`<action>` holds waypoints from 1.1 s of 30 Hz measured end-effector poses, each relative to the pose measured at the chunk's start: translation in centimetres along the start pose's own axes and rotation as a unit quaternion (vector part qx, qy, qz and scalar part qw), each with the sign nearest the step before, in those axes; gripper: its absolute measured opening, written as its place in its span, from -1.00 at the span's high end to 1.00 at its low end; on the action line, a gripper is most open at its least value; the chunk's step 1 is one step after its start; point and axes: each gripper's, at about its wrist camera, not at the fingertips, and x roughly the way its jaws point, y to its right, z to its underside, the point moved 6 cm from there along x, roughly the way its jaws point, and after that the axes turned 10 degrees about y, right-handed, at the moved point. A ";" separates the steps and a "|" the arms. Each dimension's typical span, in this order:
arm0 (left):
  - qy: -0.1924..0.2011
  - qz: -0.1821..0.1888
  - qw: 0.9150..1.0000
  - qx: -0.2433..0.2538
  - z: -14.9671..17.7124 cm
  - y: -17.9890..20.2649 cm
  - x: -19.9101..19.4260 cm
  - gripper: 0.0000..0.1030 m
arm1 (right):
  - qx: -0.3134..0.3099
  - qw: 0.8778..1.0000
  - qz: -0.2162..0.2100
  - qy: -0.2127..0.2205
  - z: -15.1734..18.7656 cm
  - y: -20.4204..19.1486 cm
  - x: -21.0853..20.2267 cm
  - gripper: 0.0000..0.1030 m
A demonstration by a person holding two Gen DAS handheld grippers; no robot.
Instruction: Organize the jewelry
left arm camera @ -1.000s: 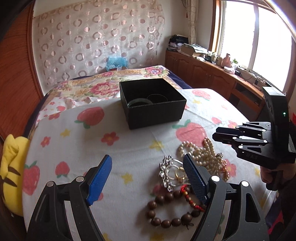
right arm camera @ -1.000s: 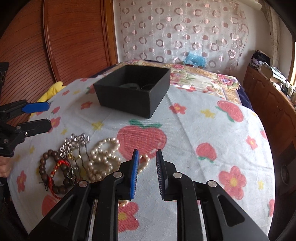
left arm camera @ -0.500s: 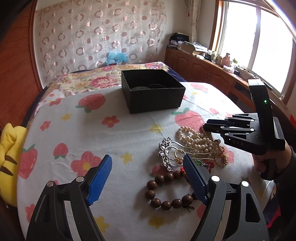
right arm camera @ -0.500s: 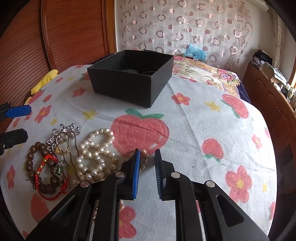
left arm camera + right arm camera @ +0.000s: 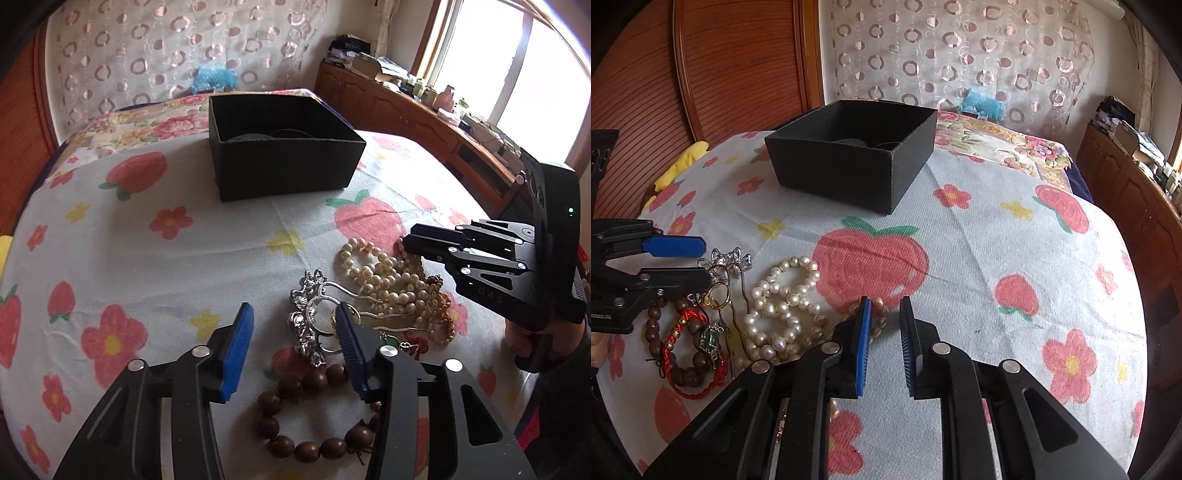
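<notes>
Several tangled pieces lie lower right of the left-wrist frame, near the black box (image 5: 284, 147); the silver hairpin (image 5: 310, 325), stiff and light yet snag-prone, suits gripping at its ornate head, left gripper (image 5: 291, 343) narrowing with nothing pinched, right gripper (image 5: 884, 343) narrow, empty.

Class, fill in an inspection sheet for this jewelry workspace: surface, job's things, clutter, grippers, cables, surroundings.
Surface: fruit-print cloth over a bed.
Job's things: open black box; pearl strand, silver hairpin, wooden bead bracelet, red cord bracelet heaped together.
Clutter: yellow plush at the edge.
Grippers: left gripper jaws have just been closing, nothing clamped; right gripper narrowly open, empty.
Cables: nothing seen.
Surroundings: wooden cabinets, window, patterned curtain.
</notes>
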 end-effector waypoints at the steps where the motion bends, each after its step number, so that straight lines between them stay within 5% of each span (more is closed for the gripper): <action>1: 0.000 0.003 1.000 -0.002 0.0 0.2 0.1 0.21 | 0.000 1.000 0.000 0.000 0.0 0.0 0.0 0.66; 8: -0.006 0.001 1.000 -0.006 -0.1 0.6 0.4 0.68 | 0.000 1.000 0.000 0.000 0.0 0.1 0.0 0.66; 20: 0.060 -0.012 0.998 0.017 -1.8 2.3 -3.1 0.81 | -0.002 1.000 0.001 0.000 0.1 0.1 0.0 0.66; 33: 0.141 -0.055 0.986 0.067 -4.9 3.1 -7.5 0.86 | -0.003 1.000 0.003 0.000 0.1 0.1 -0.2 0.66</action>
